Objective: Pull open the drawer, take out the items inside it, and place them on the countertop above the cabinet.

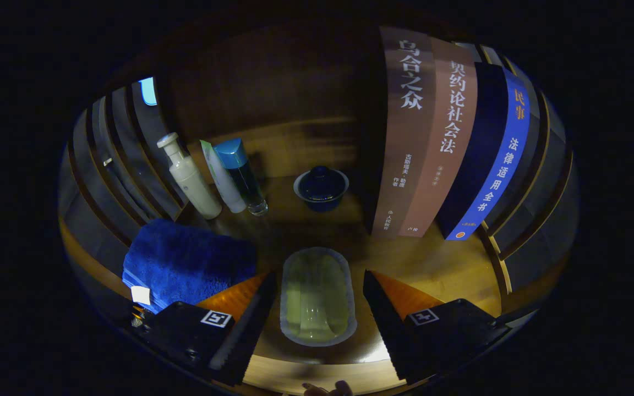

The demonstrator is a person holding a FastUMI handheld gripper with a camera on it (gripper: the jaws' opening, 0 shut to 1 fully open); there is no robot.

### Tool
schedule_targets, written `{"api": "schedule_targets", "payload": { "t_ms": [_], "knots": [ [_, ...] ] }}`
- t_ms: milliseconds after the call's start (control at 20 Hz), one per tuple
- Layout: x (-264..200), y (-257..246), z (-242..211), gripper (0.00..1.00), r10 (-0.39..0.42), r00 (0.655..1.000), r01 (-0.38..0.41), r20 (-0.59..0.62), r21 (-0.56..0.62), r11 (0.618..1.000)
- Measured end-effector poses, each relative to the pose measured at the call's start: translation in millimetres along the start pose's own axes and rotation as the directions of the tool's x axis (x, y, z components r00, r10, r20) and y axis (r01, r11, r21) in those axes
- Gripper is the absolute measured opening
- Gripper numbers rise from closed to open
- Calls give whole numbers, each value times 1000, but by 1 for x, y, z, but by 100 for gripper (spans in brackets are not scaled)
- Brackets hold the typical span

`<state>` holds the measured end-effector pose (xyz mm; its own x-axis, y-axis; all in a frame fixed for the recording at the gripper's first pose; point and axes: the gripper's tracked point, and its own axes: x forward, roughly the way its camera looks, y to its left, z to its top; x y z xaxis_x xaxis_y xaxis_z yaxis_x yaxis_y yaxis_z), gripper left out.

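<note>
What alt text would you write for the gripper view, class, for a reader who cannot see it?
The open gripper frames a pale oblong dish lying between its fingers on a wooden surface. Beyond stand three bottles, a dark lidded bowl and upright books; a blue towel lies beside one finger.

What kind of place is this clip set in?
Probably a mock home shelf or cabinet top: wooden surface with upright books, toiletry bottles, a lidded cup and a blue towel. The tool is open around a pale dish.
</note>
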<state>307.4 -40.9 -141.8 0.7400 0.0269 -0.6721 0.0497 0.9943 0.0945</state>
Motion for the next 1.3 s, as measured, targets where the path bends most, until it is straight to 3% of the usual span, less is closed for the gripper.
{"api": "schedule_targets", "payload": {
  "t_ms": [400,700,950,1300],
  "knots": [
    [-91,15,-11,99,1,973,7,232,-36,999],
    [-185,37,-69,100,54,900,-27,433,-67,997],
    [-233,45,-138,100,73,837,-46,542,-64,997],
    [-225,52,-243,99,83,851,-26,519,-116,993]
  ]
}}
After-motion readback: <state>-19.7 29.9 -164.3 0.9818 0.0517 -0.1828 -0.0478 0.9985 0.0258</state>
